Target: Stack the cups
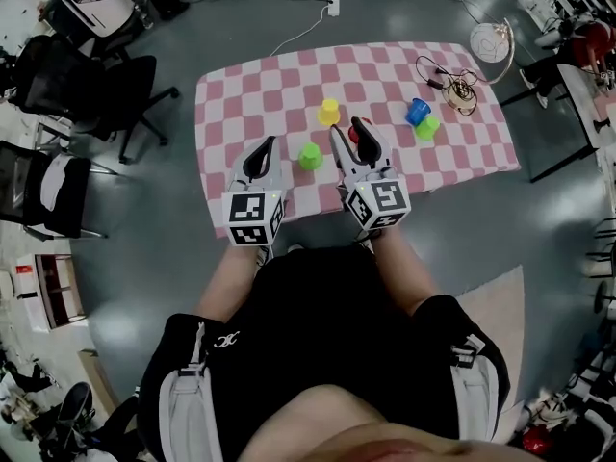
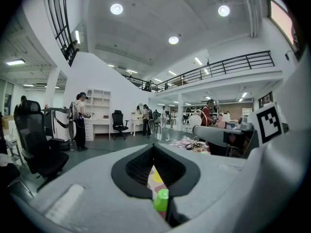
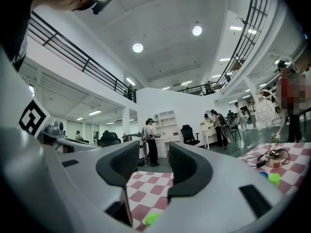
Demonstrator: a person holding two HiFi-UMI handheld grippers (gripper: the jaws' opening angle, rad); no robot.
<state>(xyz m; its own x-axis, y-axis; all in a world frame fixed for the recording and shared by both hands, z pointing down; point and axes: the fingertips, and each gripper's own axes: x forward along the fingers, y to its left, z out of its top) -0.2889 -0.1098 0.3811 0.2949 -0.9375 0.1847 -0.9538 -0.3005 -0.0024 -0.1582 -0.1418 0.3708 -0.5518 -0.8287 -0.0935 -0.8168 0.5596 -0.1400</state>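
Note:
On the pink-checked table [image 1: 241, 94] stand a yellow cup [image 1: 329, 112] and, nearer me, a green cup [image 1: 310, 156]. At the right a blue cup [image 1: 417, 111] sits beside another green cup [image 1: 427, 128]. A red cup [image 1: 354, 135] peeks out between the fingers of my right gripper [image 1: 349, 129], mostly hidden. That gripper [image 3: 154, 165] is open, and only checked cloth and a green cup [image 3: 152, 218] show through its gap. My left gripper [image 1: 264, 146] hovers left of the green cup, its jaws [image 2: 154, 150] meeting at the tips. A green cup [image 2: 161, 200] and the yellow cup [image 2: 156, 177] show through the slit.
Tangled cables and a small device [image 1: 449, 81] lie at the table's far right, with a white round object [image 1: 491, 39] just beyond the corner. Office chairs [image 1: 91, 85] stand to the left. People and desks fill the hall behind.

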